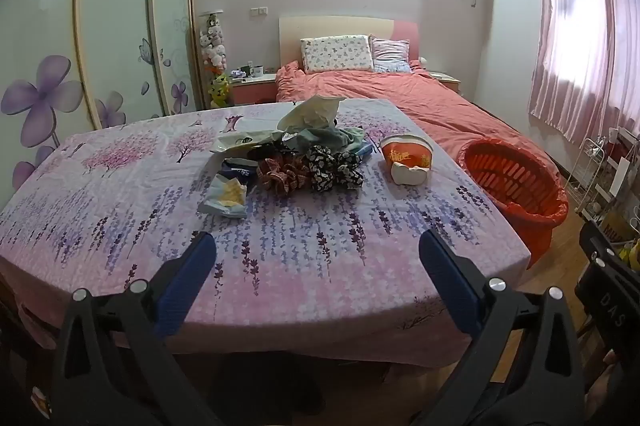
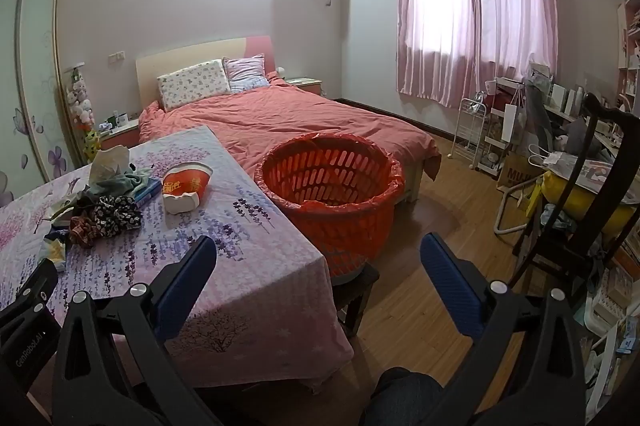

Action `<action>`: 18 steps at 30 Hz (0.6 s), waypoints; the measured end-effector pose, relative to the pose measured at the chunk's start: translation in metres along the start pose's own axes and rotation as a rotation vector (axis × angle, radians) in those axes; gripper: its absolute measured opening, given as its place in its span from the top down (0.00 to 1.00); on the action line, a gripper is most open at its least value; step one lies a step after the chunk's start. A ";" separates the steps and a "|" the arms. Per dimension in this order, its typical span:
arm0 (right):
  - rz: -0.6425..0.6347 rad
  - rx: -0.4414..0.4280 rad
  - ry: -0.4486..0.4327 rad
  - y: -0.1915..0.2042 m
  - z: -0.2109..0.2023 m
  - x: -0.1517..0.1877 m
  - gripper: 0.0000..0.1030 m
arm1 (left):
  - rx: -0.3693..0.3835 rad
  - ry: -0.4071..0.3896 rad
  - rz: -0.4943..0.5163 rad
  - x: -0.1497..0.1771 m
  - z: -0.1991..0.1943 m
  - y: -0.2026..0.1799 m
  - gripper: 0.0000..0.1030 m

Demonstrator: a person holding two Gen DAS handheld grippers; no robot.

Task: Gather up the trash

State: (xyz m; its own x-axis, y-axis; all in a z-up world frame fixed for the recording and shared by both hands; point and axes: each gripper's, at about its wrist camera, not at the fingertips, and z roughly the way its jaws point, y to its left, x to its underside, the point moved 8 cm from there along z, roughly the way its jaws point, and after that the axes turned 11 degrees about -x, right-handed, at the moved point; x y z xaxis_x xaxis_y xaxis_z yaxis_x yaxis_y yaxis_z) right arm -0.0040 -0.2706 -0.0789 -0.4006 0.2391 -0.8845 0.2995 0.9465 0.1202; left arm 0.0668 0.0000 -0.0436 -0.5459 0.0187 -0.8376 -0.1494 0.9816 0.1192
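Both claws spread wide, nothing between the pads: left claw (image 1: 318, 258) hangs over the near edge of the counter (image 1: 120, 185), right claw (image 2: 318, 262) over the counter's near right corner, aimed toward the orange basket (image 2: 336, 185). The basket, lined with an orange bag, stands just off the counter's right edge, on a dark stool by the look of it.

Trash sits mid-counter toward the far edge: crumpled tissue pack (image 1: 226, 199) nearest, paper cup (image 1: 406, 155) on its side at the right of the pile, white wrappers (image 1: 240, 141) and a crumpled bag (image 1: 312, 111) behind.

Step in hand, probably: reach for a first piece. The cup lies apart from the rest, so it looks the easiest start for the right claw; the tissue pack suits the left.

Hair scrunchies (image 1: 312, 171) and cloth (image 1: 336, 137) are mixed in, touching the wrappers. These look like keepers; don't drag them along. Bed (image 2: 300, 121) behind, cluttered chair (image 2: 580, 193) right, neither blocking.
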 end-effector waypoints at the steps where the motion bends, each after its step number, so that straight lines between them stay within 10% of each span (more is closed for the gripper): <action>1: 0.000 0.000 0.000 0.000 0.000 0.000 0.02 | -0.001 0.001 0.001 0.000 0.000 0.000 0.04; 18: -0.002 0.002 0.003 -0.001 0.001 -0.001 0.02 | -0.001 0.007 0.002 0.001 0.000 0.000 0.04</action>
State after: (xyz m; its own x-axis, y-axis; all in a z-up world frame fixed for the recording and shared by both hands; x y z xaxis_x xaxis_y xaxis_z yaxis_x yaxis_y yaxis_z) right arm -0.0033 -0.2715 -0.0788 -0.4034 0.2380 -0.8835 0.3004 0.9465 0.1178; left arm 0.0668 0.0000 -0.0442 -0.5520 0.0194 -0.8336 -0.1488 0.9814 0.1214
